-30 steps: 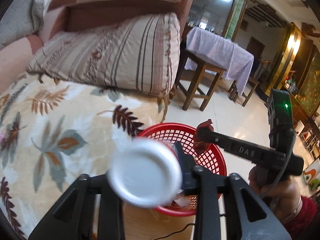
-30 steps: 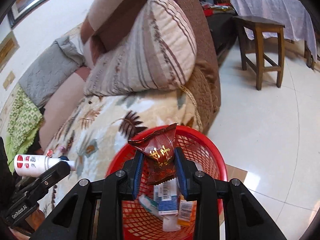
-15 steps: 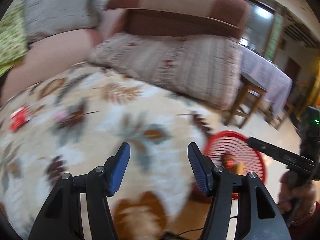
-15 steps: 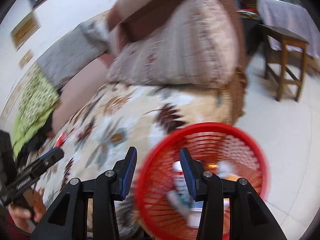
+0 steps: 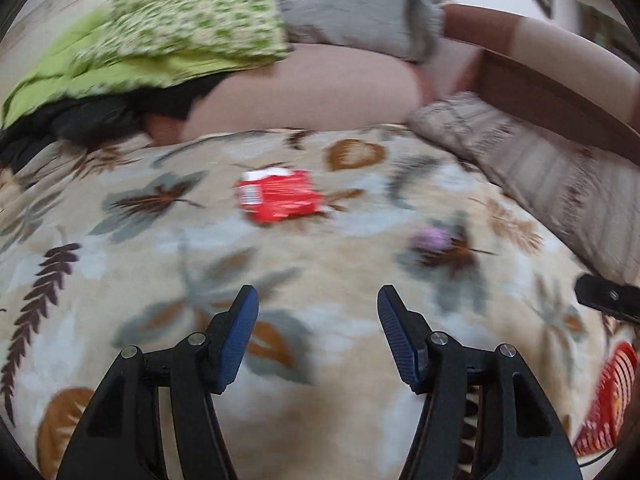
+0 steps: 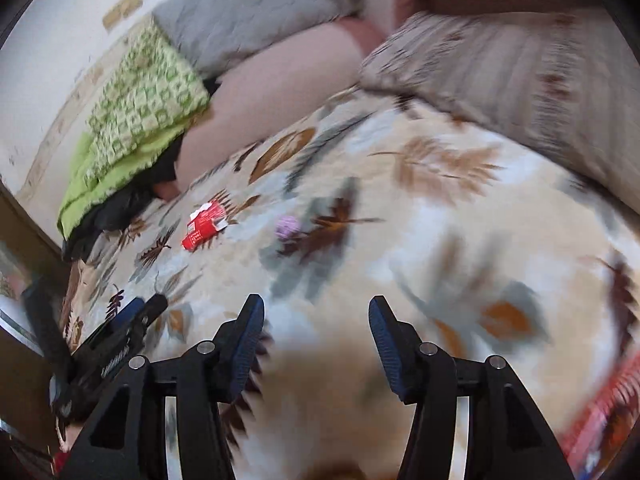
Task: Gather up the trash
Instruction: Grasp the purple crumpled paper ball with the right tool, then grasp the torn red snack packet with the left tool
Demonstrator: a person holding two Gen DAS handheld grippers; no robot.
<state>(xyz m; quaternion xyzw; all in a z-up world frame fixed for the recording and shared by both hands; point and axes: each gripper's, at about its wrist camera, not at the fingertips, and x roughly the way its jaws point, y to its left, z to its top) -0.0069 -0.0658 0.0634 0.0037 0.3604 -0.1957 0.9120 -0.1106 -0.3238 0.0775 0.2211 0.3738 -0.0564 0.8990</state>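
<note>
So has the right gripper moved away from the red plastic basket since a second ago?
Yes. The right gripper has swung left off the red plastic basket, now at the right wrist view's lower right edge, and points over the leaf-patterned blanket, fingers open and empty.

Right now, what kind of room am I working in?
Most likely a home living room: a sofa seat under a leaf-print cover, a striped cushion and a grey cushion against the backrest. A red wrapper lies on the cover.
</note>
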